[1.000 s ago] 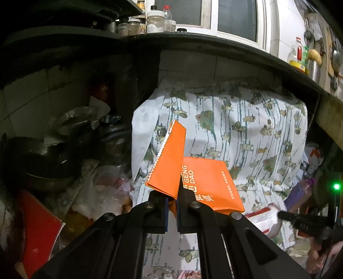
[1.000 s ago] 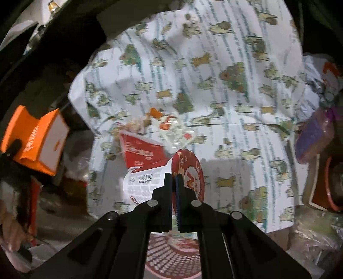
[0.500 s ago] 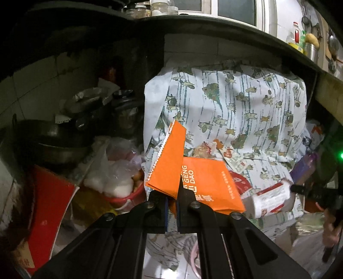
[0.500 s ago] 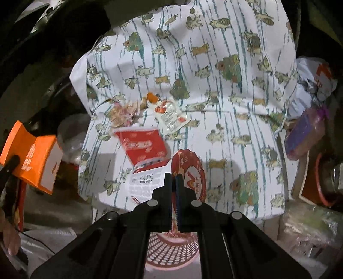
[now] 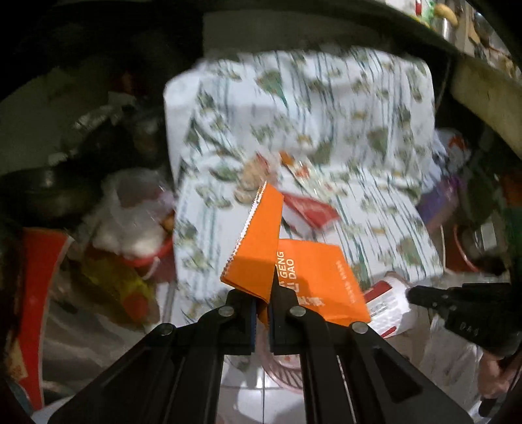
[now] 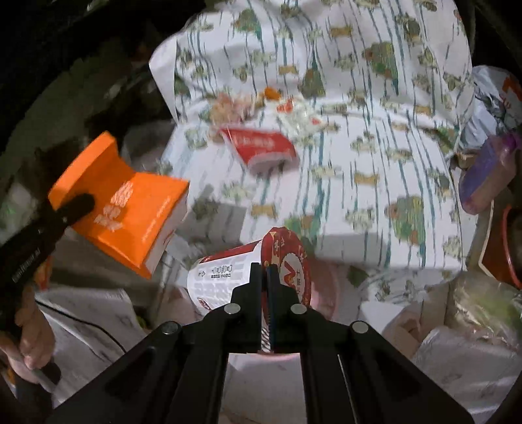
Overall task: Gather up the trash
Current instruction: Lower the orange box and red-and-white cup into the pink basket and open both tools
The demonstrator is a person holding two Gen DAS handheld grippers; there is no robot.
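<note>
My left gripper [image 5: 261,308] is shut on an orange paper carton [image 5: 313,280], held above a pink mesh basket [image 5: 280,368] on the floor. The carton also shows in the right wrist view [image 6: 127,202]. My right gripper [image 6: 267,287] is shut on the rim of a white and red instant noodle cup [image 6: 228,274], held over the pink basket [image 6: 326,283]. The cup also shows in the left wrist view [image 5: 388,310]. A red packet [image 6: 261,146], a clear sachet [image 6: 300,114] and food scraps [image 6: 228,104] lie on the patterned cloth [image 6: 375,156].
The cloth covers a box-like table under a dark counter [image 5: 326,29]. Left of it are a red tub with plastic bags [image 5: 137,228], dark pots [image 5: 49,189] and a red board [image 5: 36,293]. A purple bag [image 6: 486,173] and other bags [image 6: 483,303] stand at right.
Both grippers have pulled back and down from the cloth with their items. They now hang over the pink basket, and the carton and cup are closer together.
</note>
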